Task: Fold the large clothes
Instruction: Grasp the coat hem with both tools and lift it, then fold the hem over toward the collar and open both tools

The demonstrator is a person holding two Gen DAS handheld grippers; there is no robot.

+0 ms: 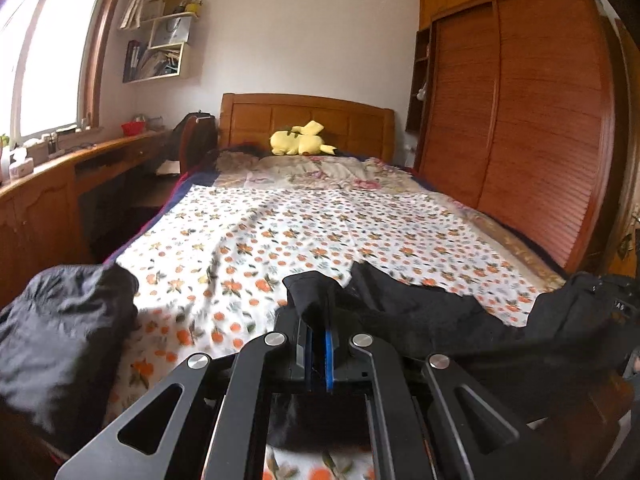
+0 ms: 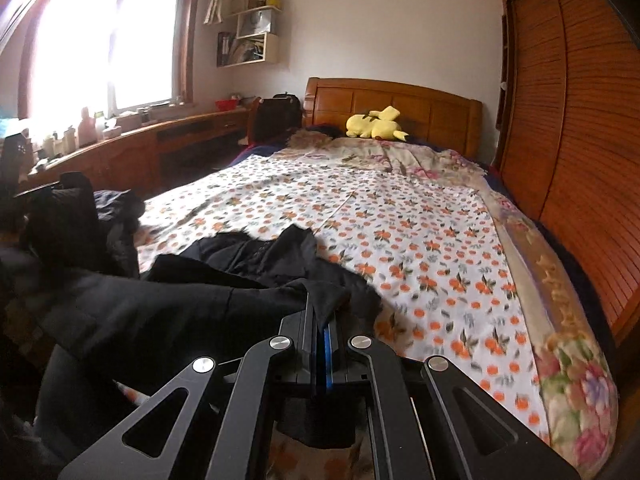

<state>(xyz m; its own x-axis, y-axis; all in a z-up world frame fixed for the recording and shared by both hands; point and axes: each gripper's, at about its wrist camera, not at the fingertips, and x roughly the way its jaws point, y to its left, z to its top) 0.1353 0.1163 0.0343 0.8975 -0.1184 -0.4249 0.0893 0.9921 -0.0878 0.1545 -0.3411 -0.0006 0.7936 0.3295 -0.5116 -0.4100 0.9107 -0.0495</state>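
flanking dark jacket (image 1: 60,344), black garment (image 1: 420,312) clamped

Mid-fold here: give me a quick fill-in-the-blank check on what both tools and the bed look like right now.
1. Both the left tool and the right tool are clamped on a ____ garment.
2. The bedsheet is printed with small ____ fruits and leaves.
3. A ____ plush toy lies by the wooden headboard.
4. The wooden wardrobe stands on the ____ side of the bed in both views.

Missing words: black; orange; yellow; right

Home bedroom, bed (image 1: 304,232), wooden wardrobe (image 1: 516,120), plush toy (image 2: 376,124)
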